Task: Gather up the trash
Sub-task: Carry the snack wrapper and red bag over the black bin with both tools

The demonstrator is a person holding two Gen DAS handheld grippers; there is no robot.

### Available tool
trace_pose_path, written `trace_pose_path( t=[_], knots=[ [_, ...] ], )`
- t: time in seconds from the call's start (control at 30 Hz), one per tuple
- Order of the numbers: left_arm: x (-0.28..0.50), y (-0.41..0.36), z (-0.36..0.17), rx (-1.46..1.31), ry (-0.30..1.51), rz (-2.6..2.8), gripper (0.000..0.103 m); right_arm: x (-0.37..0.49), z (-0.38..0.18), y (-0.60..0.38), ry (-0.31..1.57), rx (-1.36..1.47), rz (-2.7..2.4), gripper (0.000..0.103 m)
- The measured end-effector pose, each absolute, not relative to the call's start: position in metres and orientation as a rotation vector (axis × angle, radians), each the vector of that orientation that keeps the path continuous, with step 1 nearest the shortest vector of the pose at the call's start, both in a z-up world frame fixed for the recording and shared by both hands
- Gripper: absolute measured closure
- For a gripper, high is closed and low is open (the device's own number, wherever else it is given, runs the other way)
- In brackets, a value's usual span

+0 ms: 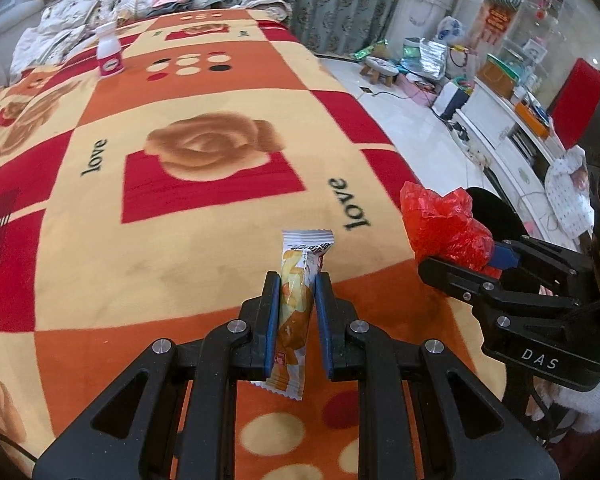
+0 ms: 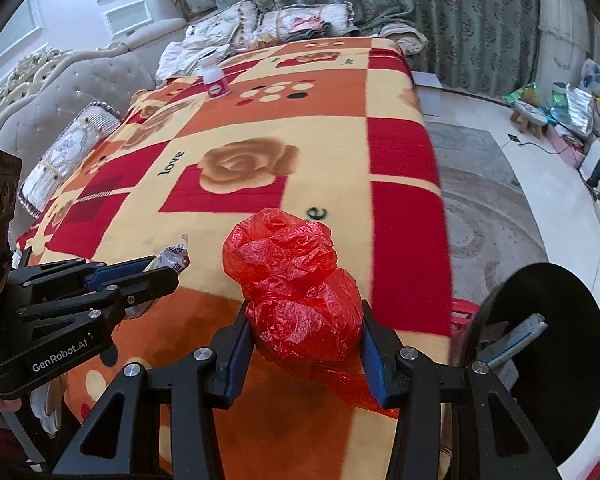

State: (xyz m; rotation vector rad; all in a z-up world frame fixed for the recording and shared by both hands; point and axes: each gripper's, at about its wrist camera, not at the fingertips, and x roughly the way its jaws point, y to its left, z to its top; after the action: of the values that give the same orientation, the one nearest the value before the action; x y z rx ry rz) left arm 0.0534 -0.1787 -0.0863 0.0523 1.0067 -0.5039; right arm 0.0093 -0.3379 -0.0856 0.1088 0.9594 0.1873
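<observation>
now left gripper (image 1: pixel 298 280) clamps wrapper (image 1: pixel 298 312); right gripper (image 2: pixel 304 322) clamps bag (image 2: pixel 296 300)

The blanket (image 1: pixel 204 92) lies open from 9 to 1 o'clock; only a white bottle (image 1: pixel 109 53) stands at 11. A black bin (image 2: pixel 540 320) blocks 4 o'clock.

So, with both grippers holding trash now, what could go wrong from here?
The left gripper pinches the snack wrapper only at its middle, so it might slip out. The right gripper's red plastic bag bulges loosely and may snag or sag. The white bottle far across the blanket could be forgotten.
</observation>
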Motion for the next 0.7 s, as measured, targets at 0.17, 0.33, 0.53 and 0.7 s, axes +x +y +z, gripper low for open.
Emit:
trace_pose_path(
  t=[0.17, 0.33, 0.53, 0.7],
  knots=[
    [0.050, -0.199, -0.083, 0.073, 1.000, -0.538, 0.088, 0.000, -0.082, -0.354, 0.955, 0.122, 0.154, 0.058],
    [0.048, -0.218, -0.081, 0.094, 0.997, -0.571, 0.088, -0.007, -0.081, -0.373, 0.953, 0.136, 0.121, 0.058],
    [0.043, -0.240, -0.080, 0.117, 0.995, -0.609, 0.088, -0.018, -0.081, -0.395, 0.952, 0.155, 0.076, 0.057],
    [0.040, -0.257, -0.078, 0.132, 0.991, -0.641, 0.088, -0.026, -0.081, -0.413, 0.952, 0.175, 0.041, 0.057]
  ],
)
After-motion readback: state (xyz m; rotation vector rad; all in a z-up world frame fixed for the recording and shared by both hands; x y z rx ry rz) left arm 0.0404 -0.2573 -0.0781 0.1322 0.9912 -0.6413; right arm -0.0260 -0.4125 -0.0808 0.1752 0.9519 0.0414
